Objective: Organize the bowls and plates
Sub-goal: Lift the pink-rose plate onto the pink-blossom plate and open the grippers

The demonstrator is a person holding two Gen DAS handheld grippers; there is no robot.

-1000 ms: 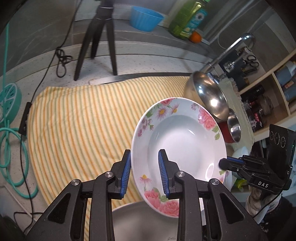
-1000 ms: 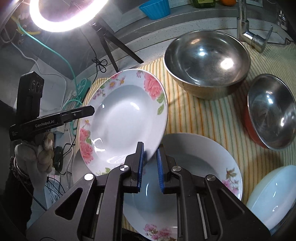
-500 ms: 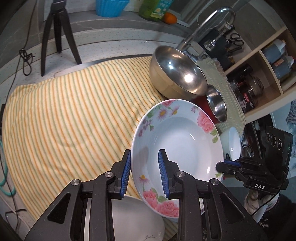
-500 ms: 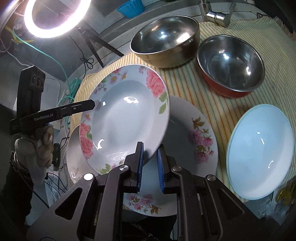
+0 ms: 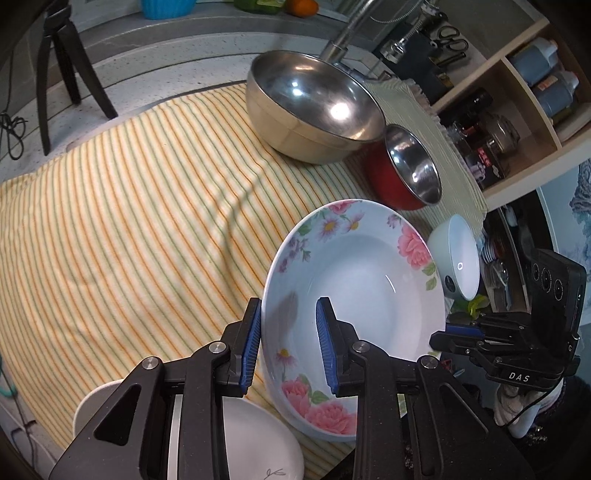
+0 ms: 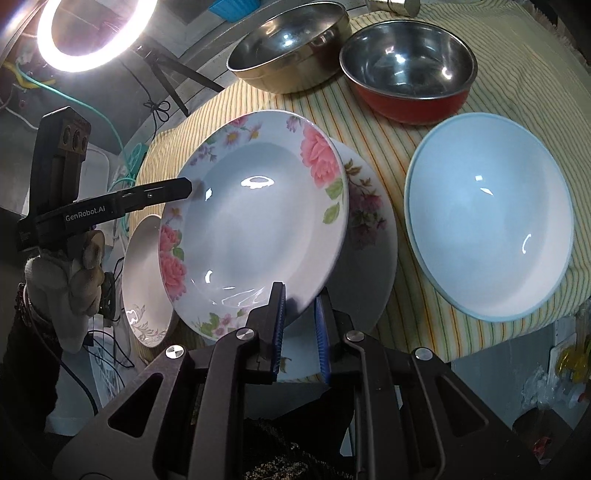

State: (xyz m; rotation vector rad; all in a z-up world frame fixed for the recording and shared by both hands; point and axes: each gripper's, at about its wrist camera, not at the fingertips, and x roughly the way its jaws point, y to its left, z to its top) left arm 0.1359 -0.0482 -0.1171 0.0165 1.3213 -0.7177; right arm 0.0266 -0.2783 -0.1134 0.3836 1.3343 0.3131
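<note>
A deep white plate with pink roses on its rim (image 5: 362,288) hangs tilted above the striped cloth (image 5: 129,221), held from both sides. My left gripper (image 5: 290,347) is shut on its near rim; in the right wrist view the left gripper (image 6: 184,186) meets the plate's (image 6: 258,221) left edge. My right gripper (image 6: 299,328) is shut on the rim closest to it and shows as the right gripper (image 5: 447,332) in the left wrist view. Under the held plate lies a second floral plate (image 6: 369,221), partly hidden.
A small white plate with a sprig (image 6: 144,277) lies at the cloth's left edge. A white bowl with a pale blue rim (image 6: 487,229) sits right. Behind stand a large steel bowl (image 5: 314,107) and a red steel bowl (image 5: 406,170). Tripod (image 5: 62,74), faucet (image 5: 351,29), shelf with bottles (image 5: 517,92).
Both grippers have carried the rose plate to the right across the cloth, over the second floral plate. The blue-rimmed bowl has come fully into view.
</note>
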